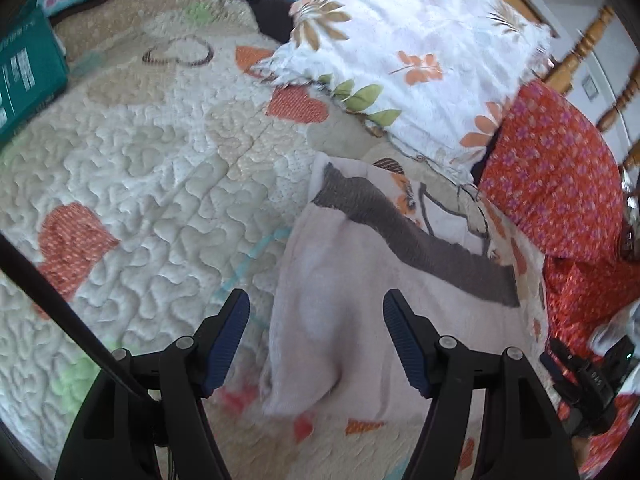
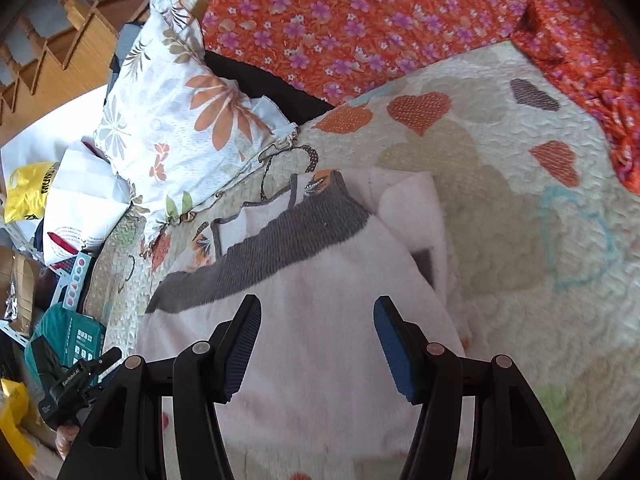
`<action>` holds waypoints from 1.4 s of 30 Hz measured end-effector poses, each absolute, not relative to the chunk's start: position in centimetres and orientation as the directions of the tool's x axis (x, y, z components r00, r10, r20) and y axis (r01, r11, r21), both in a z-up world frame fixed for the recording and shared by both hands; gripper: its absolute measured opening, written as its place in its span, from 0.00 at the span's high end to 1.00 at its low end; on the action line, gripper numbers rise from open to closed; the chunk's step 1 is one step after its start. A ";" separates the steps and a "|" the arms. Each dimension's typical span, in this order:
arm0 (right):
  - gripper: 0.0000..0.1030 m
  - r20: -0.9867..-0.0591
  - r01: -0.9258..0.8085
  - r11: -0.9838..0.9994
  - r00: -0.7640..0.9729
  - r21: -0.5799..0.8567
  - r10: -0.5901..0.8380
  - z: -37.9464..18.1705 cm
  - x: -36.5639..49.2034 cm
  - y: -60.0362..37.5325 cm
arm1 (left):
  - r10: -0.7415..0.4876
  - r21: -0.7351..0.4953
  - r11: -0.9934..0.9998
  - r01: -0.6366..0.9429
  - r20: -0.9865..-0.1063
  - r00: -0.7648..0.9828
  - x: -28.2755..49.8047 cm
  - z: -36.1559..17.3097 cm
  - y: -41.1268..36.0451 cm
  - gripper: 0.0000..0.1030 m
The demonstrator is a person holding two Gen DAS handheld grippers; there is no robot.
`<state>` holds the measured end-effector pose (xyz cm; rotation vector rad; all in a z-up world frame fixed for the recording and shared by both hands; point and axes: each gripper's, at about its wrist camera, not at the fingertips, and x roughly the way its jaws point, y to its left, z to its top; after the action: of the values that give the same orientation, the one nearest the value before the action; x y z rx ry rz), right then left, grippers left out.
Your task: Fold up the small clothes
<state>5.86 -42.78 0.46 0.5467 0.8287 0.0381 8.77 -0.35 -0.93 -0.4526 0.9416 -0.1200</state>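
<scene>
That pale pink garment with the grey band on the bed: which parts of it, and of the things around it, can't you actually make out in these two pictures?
- Pink garment, near edge: in the right wrist view, hidden behind the right gripper.
- Same garment, lower hem: blurred in the left wrist view.
- Printed cloth beyond the grey band: mostly covered, so its kind is unclear.
- Green box: print too small to read and cut off by the left wrist view's edge.

Fuzzy pale pink fleece garment (image 2: 320, 320) with ribbed grey knit band (image 2: 272, 248), puckered matt quilted cotton bedspread (image 1: 140, 184), crinkled orange floral cloth (image 2: 360, 20), varnished wooden railing (image 2: 60, 60), ridged blue rubbery gripper pads (image 1: 228, 344)
</scene>
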 end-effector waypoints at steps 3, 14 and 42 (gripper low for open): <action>0.38 -0.693 0.172 0.869 0.681 0.465 0.235 0.9 3.6 -42.2 | -0.255 -0.362 0.931 -0.054 -0.748 0.612 7.2 0.4 -1.1 0.31; 0.38 -0.768 0.138 0.901 0.585 0.411 0.261 -1.2 0.4 -40.8 | -0.168 -0.197 0.980 -0.008 -0.856 0.489 8.1 -3.1 -4.1 0.31; 0.36 -0.823 0.207 0.912 0.532 0.355 0.200 -3.3 -0.9 -41.6 | -0.134 -0.216 0.974 -0.068 -0.793 0.595 4.2 -0.6 -0.9 0.28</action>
<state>-0.94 -41.60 -3.27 0.4431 1.0196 -0.0044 4.20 -0.94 -0.57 -0.2339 0.9353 -0.0391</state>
